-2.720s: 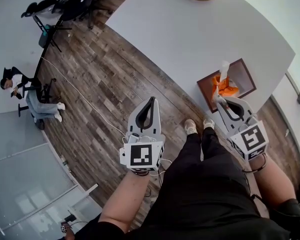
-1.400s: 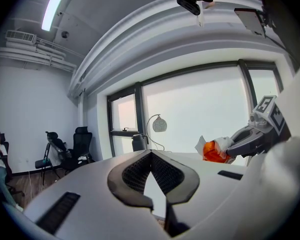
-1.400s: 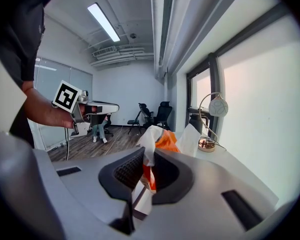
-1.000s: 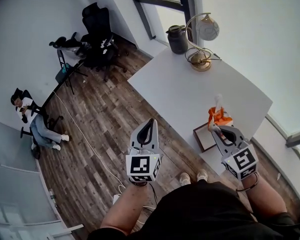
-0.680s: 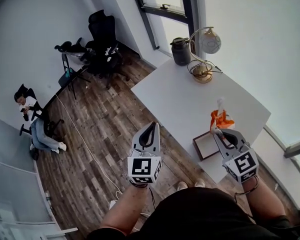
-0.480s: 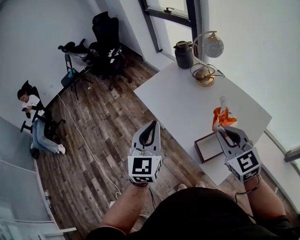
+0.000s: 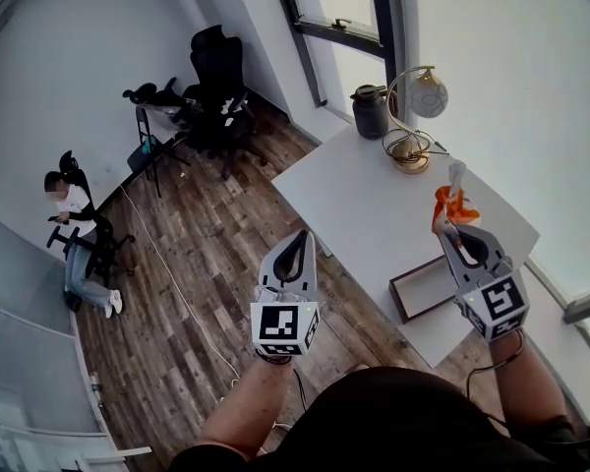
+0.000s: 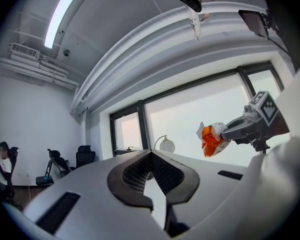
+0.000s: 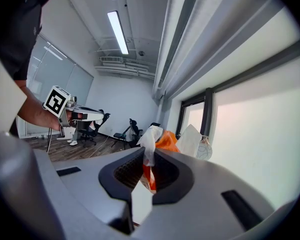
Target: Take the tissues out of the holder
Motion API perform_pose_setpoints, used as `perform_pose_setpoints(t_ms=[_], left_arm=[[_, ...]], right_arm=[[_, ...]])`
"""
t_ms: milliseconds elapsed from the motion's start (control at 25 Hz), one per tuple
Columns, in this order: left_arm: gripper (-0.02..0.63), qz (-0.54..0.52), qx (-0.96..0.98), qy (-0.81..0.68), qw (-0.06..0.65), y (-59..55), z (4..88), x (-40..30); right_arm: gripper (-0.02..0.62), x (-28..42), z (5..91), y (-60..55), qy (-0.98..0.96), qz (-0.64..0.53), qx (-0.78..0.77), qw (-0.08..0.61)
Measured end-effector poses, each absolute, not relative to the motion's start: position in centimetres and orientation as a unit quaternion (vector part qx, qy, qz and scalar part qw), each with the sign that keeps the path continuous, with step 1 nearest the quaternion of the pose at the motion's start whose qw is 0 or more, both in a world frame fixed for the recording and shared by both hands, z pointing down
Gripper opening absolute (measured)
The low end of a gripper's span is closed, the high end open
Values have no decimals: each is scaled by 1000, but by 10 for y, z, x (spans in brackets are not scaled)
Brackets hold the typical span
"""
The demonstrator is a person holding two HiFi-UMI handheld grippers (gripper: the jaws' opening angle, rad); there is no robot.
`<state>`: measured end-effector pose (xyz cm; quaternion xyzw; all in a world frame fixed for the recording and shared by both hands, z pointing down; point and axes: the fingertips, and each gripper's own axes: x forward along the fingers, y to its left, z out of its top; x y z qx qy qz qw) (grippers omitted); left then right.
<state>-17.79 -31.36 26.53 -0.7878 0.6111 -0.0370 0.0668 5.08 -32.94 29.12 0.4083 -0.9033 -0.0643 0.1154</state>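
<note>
In the head view, one white tabletop (image 7: 354, 195) is seen over a wooden floor (image 7: 206, 264). One brown wooden holder (image 7: 397, 301) lies at the tabletop's near edge. One orange-and-white tissue packet (image 7: 446, 205) is held clear of the holder, raised above the tabletop, at the tips of the right gripper (image 7: 443, 230). The left gripper (image 7: 300, 242) is held over the floor, well apart from the tabletop. One black-and-white square marker is shown on the facing side of each gripper's cube. One brass lamp (image 7: 409, 152) with a globe shade and one dark jug (image 7: 370, 114) are set at the tabletop's far end. Black office chairs (image 7: 214, 62) and one seated person (image 7: 74, 234) are seen across the room.

In the left gripper view, the left fingers (image 8: 135, 176) are seen pressed together with nothing between them, which the head view does not settle. The right gripper is seen from the side with the packet at its tips, and one ceiling light strip (image 8: 60, 14) is shown.

In the right gripper view, the packet is seen pinched between the right fingers (image 9: 122, 176), with white tissue standing out of its top. The left gripper's marker cube is seen at the left.
</note>
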Motion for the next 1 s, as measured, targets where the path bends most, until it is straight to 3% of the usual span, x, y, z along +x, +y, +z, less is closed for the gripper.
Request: perform_pose_setpoints(t_ms=[1000], left_arm=[[5, -14, -785, 614, 80, -316, 245, -189]], right_arm=[[28, 50, 271, -328, -885, -103, 444, 95]])
